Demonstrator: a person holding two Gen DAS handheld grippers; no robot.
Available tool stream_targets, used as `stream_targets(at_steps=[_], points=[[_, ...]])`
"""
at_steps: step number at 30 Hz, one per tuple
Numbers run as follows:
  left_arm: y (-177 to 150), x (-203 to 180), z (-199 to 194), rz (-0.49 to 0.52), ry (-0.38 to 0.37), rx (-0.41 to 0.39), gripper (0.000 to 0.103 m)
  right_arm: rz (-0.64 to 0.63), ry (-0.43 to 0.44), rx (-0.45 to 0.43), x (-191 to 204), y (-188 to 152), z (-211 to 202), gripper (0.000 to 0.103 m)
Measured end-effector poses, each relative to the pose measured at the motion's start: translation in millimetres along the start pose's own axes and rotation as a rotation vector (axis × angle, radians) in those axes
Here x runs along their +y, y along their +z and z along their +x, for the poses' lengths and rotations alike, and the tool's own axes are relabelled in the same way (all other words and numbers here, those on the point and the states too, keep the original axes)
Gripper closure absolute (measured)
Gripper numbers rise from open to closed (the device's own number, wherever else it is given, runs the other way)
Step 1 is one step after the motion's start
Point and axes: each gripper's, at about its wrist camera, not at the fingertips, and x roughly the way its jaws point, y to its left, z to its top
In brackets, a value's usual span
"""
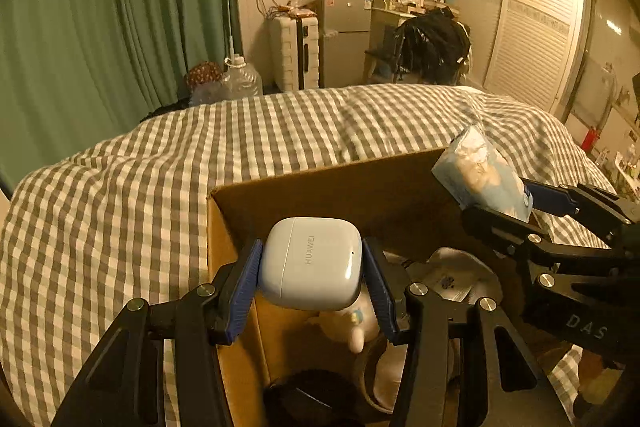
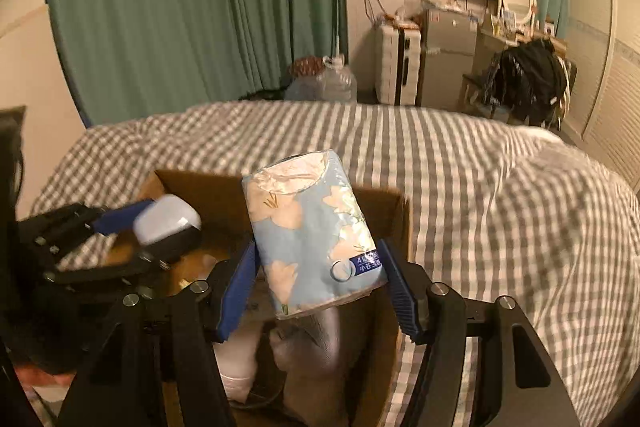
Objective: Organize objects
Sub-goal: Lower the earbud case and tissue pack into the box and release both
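Gripping a white earbud case (image 1: pixel 312 263) between its two blue pads, the left tool (image 1: pixel 312 267) holds it above the near-left corner of the open cardboard box (image 1: pixel 320 187); the pads press on the case's two sides and the "HUAWEI" lettering faces the camera. From the right wrist view the same case (image 2: pixel 166 217) shows at the box's left side, pinched in the left tool (image 2: pixel 160 223).

The right tool (image 2: pixel 320 267) is closed on a blue tissue pack (image 2: pixel 312 235) printed with pale flowers, its pads squeezing the lower part of the pack while the crumpled top tilts up and away. That pack hangs over the box (image 2: pixel 384 211), toward its right wall. In the left wrist view the tissue pack (image 1: pixel 480 175) sits above the box's right edge, clamped in the right tool (image 1: pixel 516 211).

Inside the box lie several items: something white, a pale soft shape and a dark round object, too dim to name.

The box rests on a bed (image 1: pixel 120 207) covered in grey-and-white checked bedding, which stretches beyond the box on every side. Behind the bed, past the box's far wall, hang green curtains (image 1: pixel 120 7).
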Motion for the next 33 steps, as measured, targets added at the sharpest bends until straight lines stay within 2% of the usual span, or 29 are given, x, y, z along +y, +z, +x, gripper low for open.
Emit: stream_targets(at_steps=[4, 13, 16, 18, 22, 25, 28, 30, 33], points=[[-7.2, 2.5, 6.2, -0.009, -0.002, 0.030, 0.052, -0.009, -0.001, 0.016, -2.7, -6.5, 3.0, 0.043], [-10.8, -1.6, 0.3, 0.008, -0.001, 0.018, 0.050, 0.004, 0.013, 0.013, 4.3, -12.2, 0.9, 0.042], [-11.8, -2.2, -1.6, 0.013, 0.005, 0.016, 0.045, 0.007, 0.013, -0.013, 5.9, -10.0, -4.2, 0.032], [-9.2, -3.3, -7.7, 0.013, 0.020, -0.017, 0.025, 0.007, 0.016, -0.036, 6.5, -7.8, -9.1, 0.029], [-4.4, -5.5, -21.6, 0.010, 0.022, -0.074, 0.024, 0.003, 0.008, -0.068, 7.3, -2.6, -19.0, 0.023], [-0.3, -9.9, -36.0, 0.015, 0.045, -0.095, 0.016, 0.017, 0.002, -0.093, 5.3, 1.0, -33.0, 0.021], [0.3, -15.2, -62.3, 0.025, 0.065, -0.144, 0.014, 0.031, -0.013, -0.137, 4.0, 6.3, -57.4, 0.015], [1.3, -18.1, -85.4, 0.030, 0.048, -0.175, 0.013, 0.033, -0.024, -0.173, 3.0, 9.1, -77.6, 0.014], [5.6, -26.2, -119.7, 0.049, 0.077, -0.232, 0.012, 0.028, -0.049, -0.231, 4.7, 15.1, -117.3, 0.013]])
